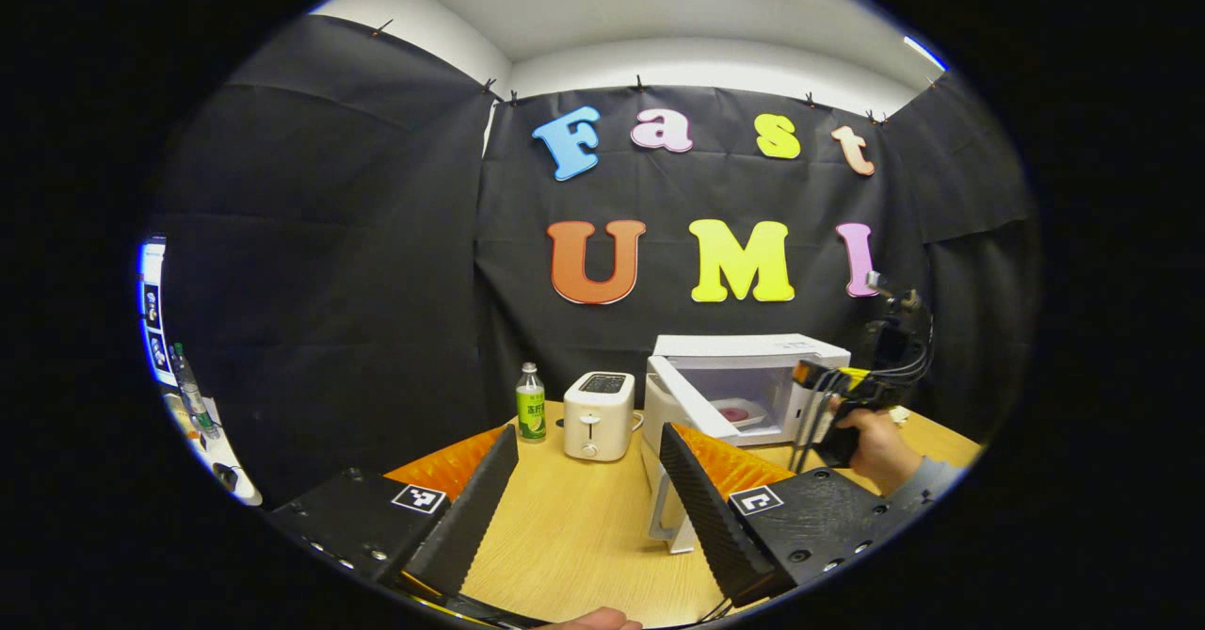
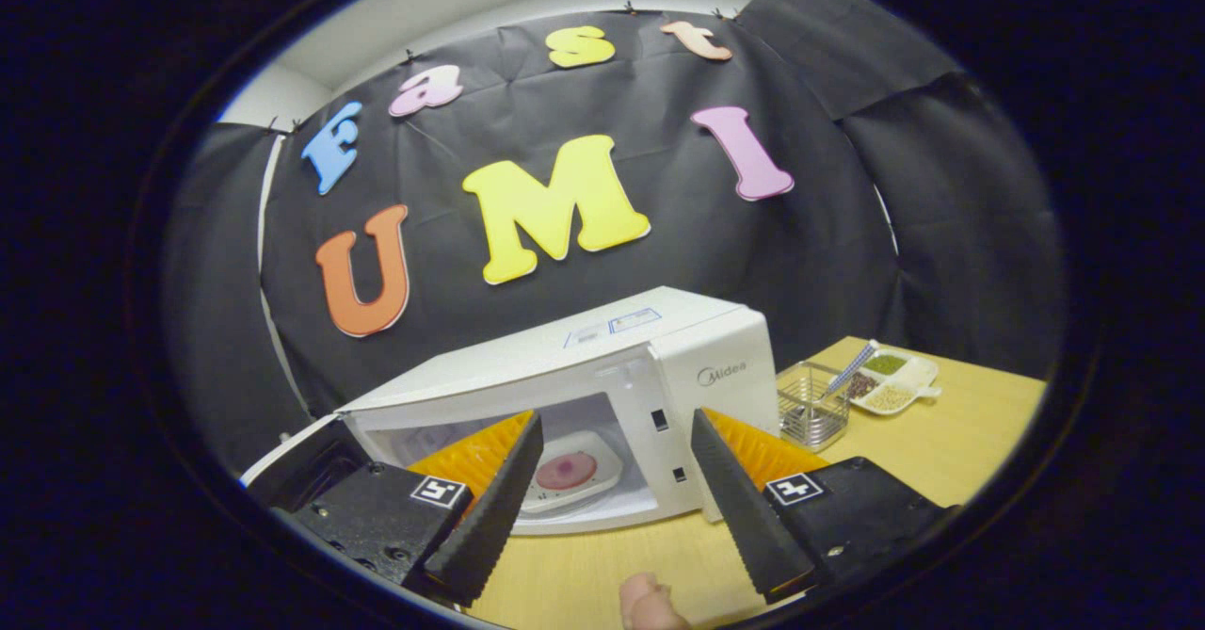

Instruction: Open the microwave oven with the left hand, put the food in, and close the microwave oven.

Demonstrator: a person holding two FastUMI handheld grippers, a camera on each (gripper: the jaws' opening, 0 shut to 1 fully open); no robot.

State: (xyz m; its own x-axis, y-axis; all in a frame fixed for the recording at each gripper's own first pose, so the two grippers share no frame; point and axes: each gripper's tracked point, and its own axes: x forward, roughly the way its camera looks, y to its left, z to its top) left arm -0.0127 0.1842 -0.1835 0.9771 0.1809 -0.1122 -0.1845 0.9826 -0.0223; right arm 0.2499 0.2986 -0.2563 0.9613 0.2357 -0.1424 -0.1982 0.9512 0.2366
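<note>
The white microwave [image 1: 744,347] stands at the back of the wooden table with its door [image 1: 682,399] swung out to the left. Inside on the turntable lies a white plate of pink food [image 1: 737,413]. My left gripper [image 1: 588,429] is open and holds nothing, well short of the door. A hand holds my right gripper [image 1: 821,402] just right of the oven's opening. In the right gripper view the right gripper [image 2: 617,418] is open and bare in front of the microwave [image 2: 565,347], with the plate [image 2: 568,470] beyond its fingers and the door [image 2: 301,451] at the left.
A white toaster [image 1: 599,413] and a green-labelled bottle [image 1: 531,404] stand left of the microwave. To its right are a wire basket [image 2: 810,404] and a divided dish of grains [image 2: 890,380]. The wooden table [image 1: 574,526] runs toward me.
</note>
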